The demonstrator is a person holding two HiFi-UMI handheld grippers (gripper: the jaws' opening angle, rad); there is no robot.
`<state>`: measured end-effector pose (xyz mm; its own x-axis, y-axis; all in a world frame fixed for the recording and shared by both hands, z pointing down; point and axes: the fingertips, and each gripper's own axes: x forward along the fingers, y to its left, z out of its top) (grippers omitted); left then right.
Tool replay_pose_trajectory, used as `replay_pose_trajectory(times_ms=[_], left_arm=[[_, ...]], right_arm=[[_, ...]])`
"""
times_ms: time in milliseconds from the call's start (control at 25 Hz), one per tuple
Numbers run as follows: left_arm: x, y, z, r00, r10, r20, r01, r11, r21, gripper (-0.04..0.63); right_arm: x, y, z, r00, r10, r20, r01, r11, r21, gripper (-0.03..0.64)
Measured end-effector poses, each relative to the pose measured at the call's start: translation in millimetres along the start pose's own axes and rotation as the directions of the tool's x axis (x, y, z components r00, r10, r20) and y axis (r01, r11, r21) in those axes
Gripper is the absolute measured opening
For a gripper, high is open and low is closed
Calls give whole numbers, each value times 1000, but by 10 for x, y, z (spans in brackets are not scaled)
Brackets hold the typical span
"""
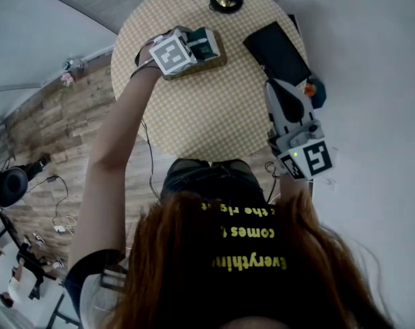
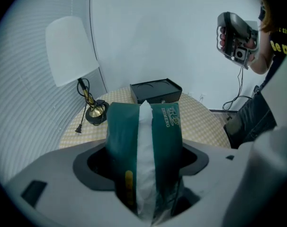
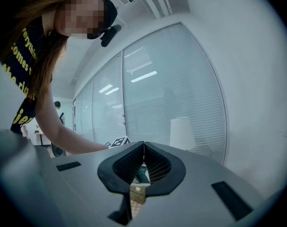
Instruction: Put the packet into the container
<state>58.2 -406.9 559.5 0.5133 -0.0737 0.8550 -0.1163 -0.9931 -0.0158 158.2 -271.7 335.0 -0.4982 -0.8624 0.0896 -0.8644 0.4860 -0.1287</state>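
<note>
Long reddish hair (image 1: 194, 259) and a black T-shirt (image 1: 252, 242) with yellow print fill the bottom of the head view. Beyond them is a round tabletop (image 1: 214, 115) under a yellow checked cloth.

Reference item: black container (image 1: 276, 50), lying on the right part of the tabletop.

Left gripper (image 2: 144, 167): seen over the tabletop, left of the container, with bare cloth between the two. Its jaws are pinching the green packet (image 2: 143, 136), one pad on each broad face. The packet stands upright in the grip, with a white seam running down its middle and white lettering near its top. In the left gripper view the container sits directly behind the packet, apart from it.

Brown flat item (image 1: 218, 59): shows below the packet, left of the container. It may be a tray or a board; the head view is too small to settle which, or whether the packet touches it.

Right gripper (image 3: 143, 148): held at the near right of the container, past the tabletop's edge. Its jaws are pressed together at the tips, with nothing between them.

Lamp (image 2: 70, 48): white shade on a thin stem, with a round brass-and-black base (image 1: 226, 0) at the far edge of the tabletop, left of the container.

Packet location: outside the container.
</note>
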Motion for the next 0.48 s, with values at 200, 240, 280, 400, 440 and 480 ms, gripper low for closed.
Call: replay_pose_trajectory(times_ms=[200,240,280,400,440,480], left_arm=[[209,-13,-94,997,-24,-70,25,999,24,357],[244,-9,-121,996,-28,-83,30,999,24,357],[283,-4,-151,995,-32,-96,34,999,22,357],[415,15,-267,989,-46,-139,48,999,11,357],[455,24,-300,987,-49,-150,51,999,9,357],[489,29,-329,986,-51,-161,53,999,6,357]], right_arm=[[-39,-52,-32,1000,-13,-8,13,1000,6,14],[-37,-53,-37,1000,-14,-10,14,1000,7,14],[-34,-54,-44,1000,-15,-12,15,1000,9,14],[-22,-65,-75,1000,-17,-18,17,1000,11,14],[-21,-74,-87,1000,-18,-19,18,1000,13,14],[-22,-84,-97,1000,-19,-20,19,1000,15,14]])
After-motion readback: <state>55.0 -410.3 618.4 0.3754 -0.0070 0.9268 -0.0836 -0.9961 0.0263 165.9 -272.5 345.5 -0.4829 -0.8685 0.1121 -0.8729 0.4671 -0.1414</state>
